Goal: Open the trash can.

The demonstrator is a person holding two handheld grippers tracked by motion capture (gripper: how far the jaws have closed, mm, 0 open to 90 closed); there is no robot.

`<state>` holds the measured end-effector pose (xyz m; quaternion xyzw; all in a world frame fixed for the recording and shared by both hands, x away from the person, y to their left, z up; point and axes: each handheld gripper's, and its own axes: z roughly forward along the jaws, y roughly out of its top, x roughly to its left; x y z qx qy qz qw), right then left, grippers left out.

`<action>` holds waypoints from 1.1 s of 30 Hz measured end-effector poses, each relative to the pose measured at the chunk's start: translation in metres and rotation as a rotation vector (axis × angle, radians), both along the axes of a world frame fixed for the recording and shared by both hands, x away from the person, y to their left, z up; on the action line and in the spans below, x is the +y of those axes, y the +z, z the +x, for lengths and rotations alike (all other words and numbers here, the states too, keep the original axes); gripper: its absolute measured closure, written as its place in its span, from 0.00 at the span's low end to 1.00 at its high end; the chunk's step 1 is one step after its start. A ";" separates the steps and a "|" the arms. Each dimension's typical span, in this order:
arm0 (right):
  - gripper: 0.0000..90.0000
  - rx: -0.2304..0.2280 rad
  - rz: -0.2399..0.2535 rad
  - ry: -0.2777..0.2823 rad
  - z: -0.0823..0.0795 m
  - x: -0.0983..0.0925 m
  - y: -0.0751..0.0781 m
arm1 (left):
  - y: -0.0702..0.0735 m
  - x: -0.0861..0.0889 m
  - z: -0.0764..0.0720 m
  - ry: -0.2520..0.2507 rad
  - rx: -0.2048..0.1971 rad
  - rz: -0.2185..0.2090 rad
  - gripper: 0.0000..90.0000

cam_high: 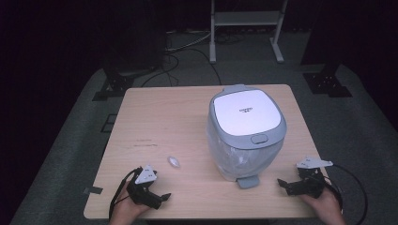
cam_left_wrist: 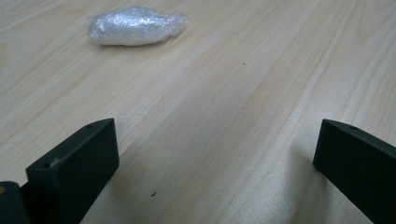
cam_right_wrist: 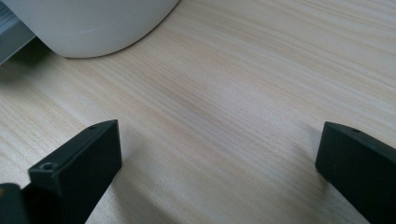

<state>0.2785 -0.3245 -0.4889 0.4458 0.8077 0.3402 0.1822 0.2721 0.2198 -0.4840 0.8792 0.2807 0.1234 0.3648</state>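
Nothing begun: crumpled plastic-wrap wad [cam_left_wrist: 135, 26] lying loose, upper left of frame, pedal bin [cam_high: 246, 132] lid closed. Left gripper [cam_high: 149, 190] and right gripper [cam_high: 300, 185] gaping wide, both empty, resting low on table [cam_high: 155, 122]

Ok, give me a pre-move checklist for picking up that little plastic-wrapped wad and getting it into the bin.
1. Left gripper open: ok, jaws stand wide apart in the left gripper view.
2. Right gripper empty: ok, open, bare table between its jaws.
3. Wad free to grab: ok, it lies alone on the table, ahead of the left gripper and untouched.
4. Path from left gripper to wad: ok, bare wood between them.
5. Bin ready to take it: not ok, the lid is shut.
6. Pedal reachable: ok, it sticks out at the bin's near base, between the grippers.
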 end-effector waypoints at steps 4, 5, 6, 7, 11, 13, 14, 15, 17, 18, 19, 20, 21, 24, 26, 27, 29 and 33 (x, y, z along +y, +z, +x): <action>0.00 0.000 0.000 0.001 0.000 0.000 0.000 | 0.000 -0.001 0.001 0.000 -0.001 -0.002 0.00; 0.00 0.000 0.000 0.003 0.000 0.000 0.000 | 0.000 -0.001 0.001 0.001 -0.001 -0.002 0.00; 0.00 0.000 0.000 0.006 0.000 0.000 0.000 | 0.000 -0.001 0.001 0.001 -0.001 -0.002 0.00; 0.00 -0.001 0.000 0.010 0.001 -0.001 0.000 | 0.000 -0.001 0.001 0.001 -0.001 -0.002 0.00; 0.00 0.000 0.001 0.010 0.001 -0.001 0.000 | 0.000 -0.001 0.001 0.001 -0.001 -0.002 0.00; 0.15 -0.023 0.016 0.002 -0.001 -0.002 0.001 | 0.000 -0.001 0.001 0.001 -0.001 -0.002 0.00; 0.16 -0.026 0.016 0.004 -0.001 -0.003 0.002 | 0.000 -0.001 0.001 0.002 -0.001 -0.003 0.00; 0.16 -0.022 0.016 0.001 -0.001 -0.003 0.002 | 0.000 -0.001 0.001 0.002 -0.001 -0.003 0.00; 0.24 -0.015 0.015 -0.003 -0.002 -0.004 0.004 | 0.000 -0.001 0.001 0.002 -0.001 -0.002 0.00; 0.26 -0.016 0.019 0.003 -0.003 -0.006 0.005 | 0.000 -0.001 0.001 0.002 -0.001 -0.003 0.00; 0.26 -0.017 0.023 -0.001 -0.003 -0.006 0.006 | 0.000 -0.001 0.001 0.002 -0.001 -0.002 0.00; 0.28 -0.022 0.025 -0.002 -0.004 -0.007 0.007 | 0.000 -0.001 0.001 0.002 -0.001 -0.002 0.00; 0.31 -0.024 0.034 -0.005 -0.005 -0.008 0.009 | 0.000 -0.001 0.001 0.002 -0.001 -0.002 0.00; 0.38 -0.042 0.059 0.000 -0.008 -0.011 0.015 | 0.000 -0.001 0.001 0.003 -0.001 -0.003 0.00; 0.43 -0.042 0.073 0.008 -0.009 -0.013 0.019 | 0.000 -0.001 0.001 0.003 -0.001 -0.003 0.00; 0.45 -0.039 0.084 0.010 -0.010 -0.013 0.020 | 0.000 -0.001 0.001 0.002 -0.001 -0.002 0.00; 0.50 -0.036 0.097 0.025 -0.010 -0.014 0.022 | 0.000 -0.001 0.001 0.002 -0.001 -0.002 0.00; 0.59 -0.031 0.115 0.043 -0.008 -0.014 0.026 | 0.000 -0.001 0.001 0.002 -0.001 -0.002 0.00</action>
